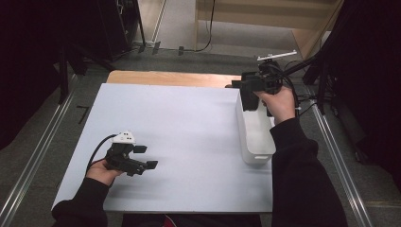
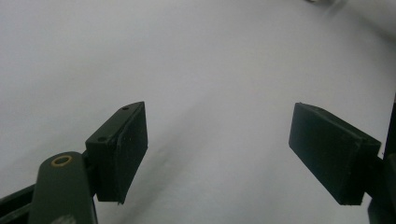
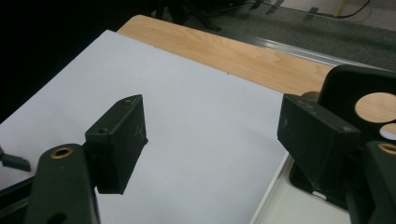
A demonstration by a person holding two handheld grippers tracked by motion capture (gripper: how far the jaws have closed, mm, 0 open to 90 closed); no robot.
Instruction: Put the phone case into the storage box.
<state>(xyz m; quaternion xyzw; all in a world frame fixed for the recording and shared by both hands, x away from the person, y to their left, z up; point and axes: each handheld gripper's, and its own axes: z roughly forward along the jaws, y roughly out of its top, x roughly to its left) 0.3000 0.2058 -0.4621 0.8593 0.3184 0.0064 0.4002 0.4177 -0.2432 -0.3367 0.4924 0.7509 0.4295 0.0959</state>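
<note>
We see the right gripper (image 1: 246,87) above the far end of the long white plastic bin (image 1: 257,137) at the white board's (image 1: 179,137) right edge, jaws apart on nothing. The left gripper (image 1: 144,158) hovers over the board's near left, well apart from the bin, jaws wide and empty.

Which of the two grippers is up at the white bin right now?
The right gripper, above the white bin's far end; the left gripper hovers over bare white board, well apart.

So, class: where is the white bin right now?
In the high view, the white bin sits along the white board's right edge, directly below the right tongs.
</note>
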